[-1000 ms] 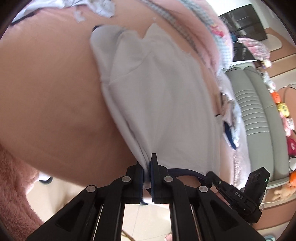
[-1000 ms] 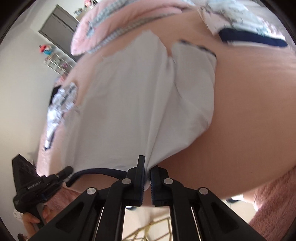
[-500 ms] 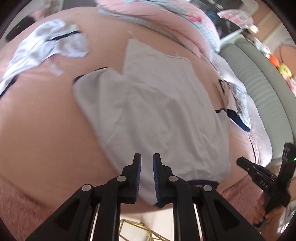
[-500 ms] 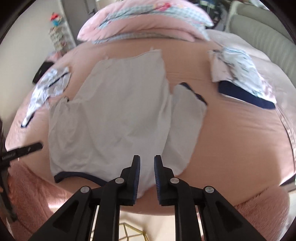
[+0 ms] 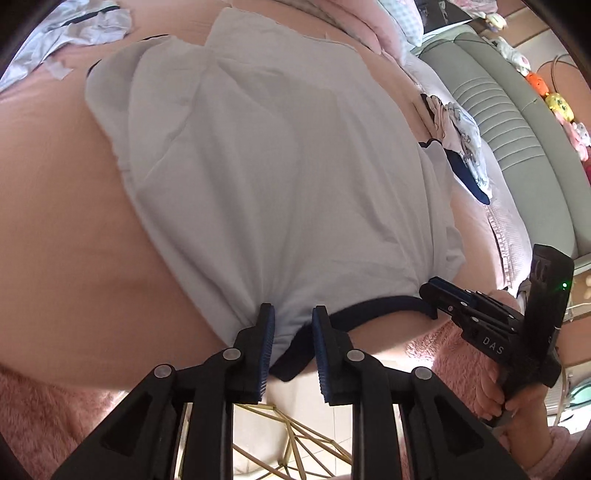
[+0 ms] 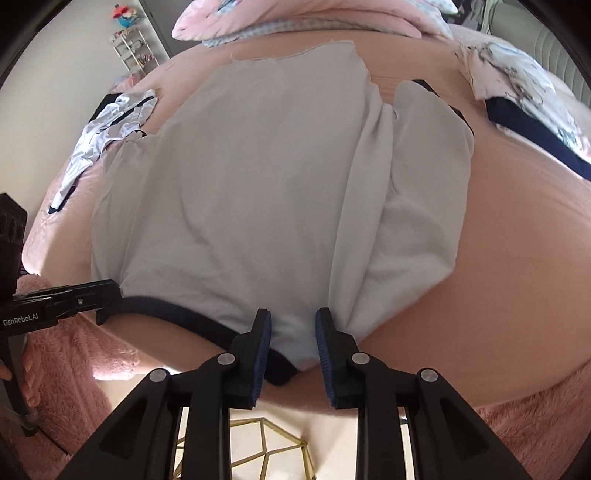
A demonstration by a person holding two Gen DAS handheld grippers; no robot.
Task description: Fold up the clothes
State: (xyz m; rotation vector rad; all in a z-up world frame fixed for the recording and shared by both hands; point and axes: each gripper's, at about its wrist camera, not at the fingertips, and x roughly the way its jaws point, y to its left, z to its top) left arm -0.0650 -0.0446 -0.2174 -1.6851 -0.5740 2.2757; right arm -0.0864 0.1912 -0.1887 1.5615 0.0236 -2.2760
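A white T-shirt [image 5: 277, 166] [image 6: 258, 184] with a navy collar [image 5: 369, 314] [image 6: 177, 314] lies spread on the pink bed sheet [image 5: 55, 221] [image 6: 517, 240], collar edge nearest me. My left gripper [image 5: 292, 317] sits at that near edge left of the collar. Its jaws are opening, with loose cloth between the pads and no pinch. My right gripper [image 6: 293, 317] sits right of the collar, jaws also opening over slack cloth. Each gripper shows in the other's view: the right gripper [image 5: 432, 291] and the left gripper [image 6: 107, 295] both stand at the collar's ends.
A white and black garment [image 5: 74, 26] [image 6: 110, 122] lies at the far left of the bed. A patterned garment with navy trim [image 5: 461, 129] [image 6: 517, 92] lies on the right. Pink pillows [image 6: 295, 14] are at the back, a grey padded headboard [image 5: 517, 110] is on the right, and a gold wire frame [image 5: 295, 435] stands below the bed edge.
Both grippers were shut on the shirt's near edge a second ago. They let go, and their jaws now stand wider apart at that edge. The shirt lies flatter.
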